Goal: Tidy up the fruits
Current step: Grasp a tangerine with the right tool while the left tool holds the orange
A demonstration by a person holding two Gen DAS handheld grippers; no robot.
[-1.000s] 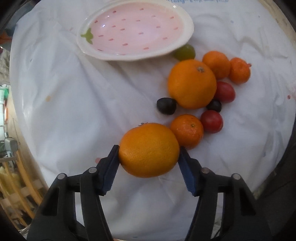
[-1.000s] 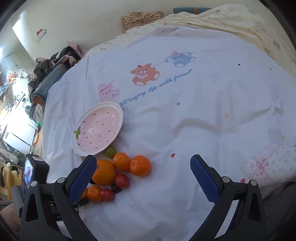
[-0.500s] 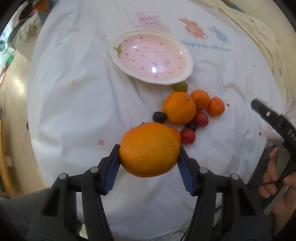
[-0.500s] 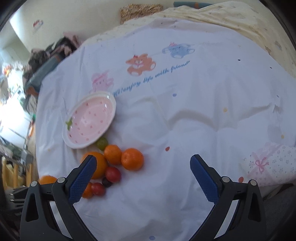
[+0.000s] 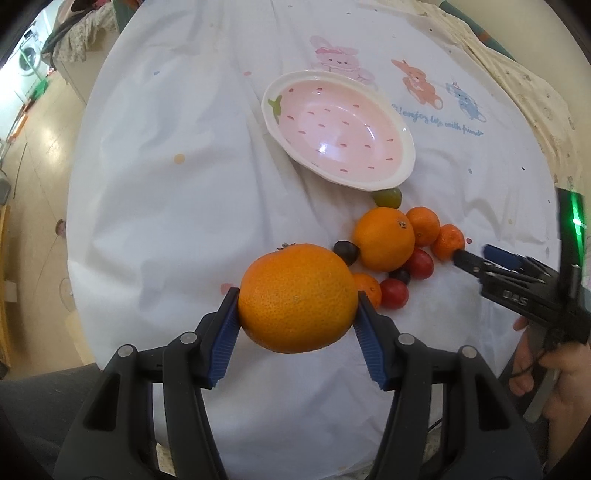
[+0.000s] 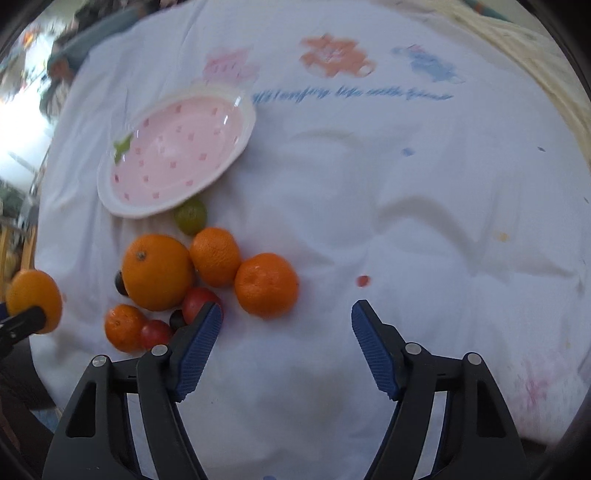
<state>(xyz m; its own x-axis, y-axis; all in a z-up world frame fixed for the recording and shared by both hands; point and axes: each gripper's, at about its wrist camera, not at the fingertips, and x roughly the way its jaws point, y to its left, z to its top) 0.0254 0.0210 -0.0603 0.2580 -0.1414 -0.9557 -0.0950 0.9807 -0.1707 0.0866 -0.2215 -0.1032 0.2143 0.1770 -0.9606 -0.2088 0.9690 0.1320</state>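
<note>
The left gripper (image 5: 297, 325) clamped a large orange (image 5: 297, 297) above the cloth, likely bound for the empty strawberry dish (image 5: 400, 175); the right gripper (image 6: 286, 347), empty, was closing beside the fruit pile (image 6: 207, 273).

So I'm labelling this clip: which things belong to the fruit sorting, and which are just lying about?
Part of the job:
- big orange in the left hand-held gripper
- fruit pile
- strawberry dish
- right hand-held gripper, closing on nothing

Just there:
- printed cloth
- clothes heap

Both wrist views steeply downward, close over the cloth (image 5: 177, 206), sharing the plate (image 5: 406, 162) (and fruit pile (image 6: 159, 273))
</note>
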